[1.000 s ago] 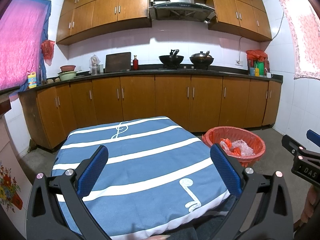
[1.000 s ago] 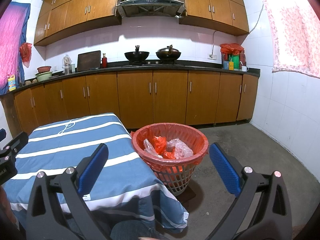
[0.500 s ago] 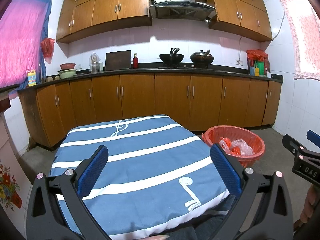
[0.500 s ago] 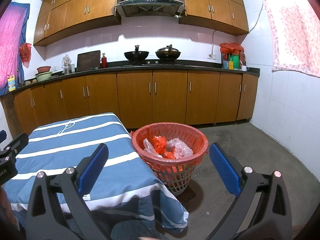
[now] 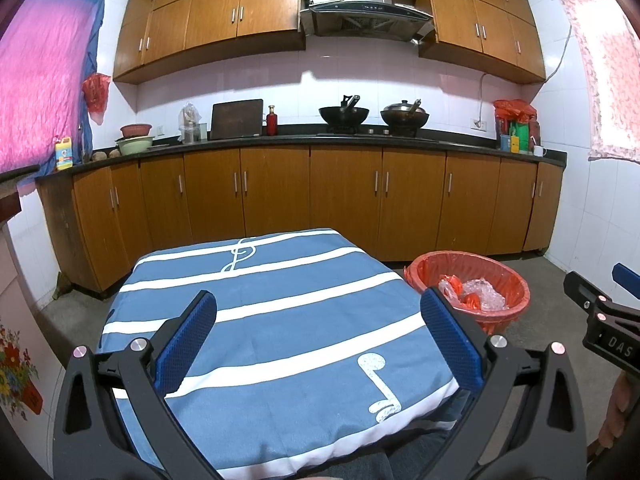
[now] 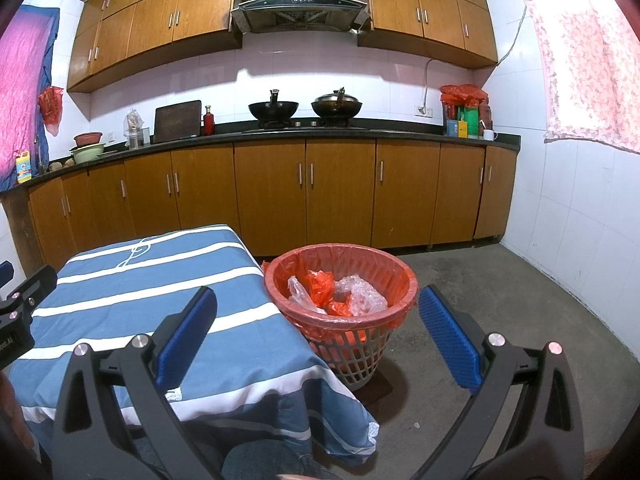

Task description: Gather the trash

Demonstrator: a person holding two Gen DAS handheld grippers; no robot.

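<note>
Both the left gripper (image 5: 318,334) and right gripper (image 6: 316,330) gape, released. Beside the red-lined plastic trash basket (image 6: 340,276), a careless swing could topple it.

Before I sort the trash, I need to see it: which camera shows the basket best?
The right wrist view: the basket sits near centre, contents and mesh base visible. The left wrist view shows it off to the right, partly behind a finger.
</note>
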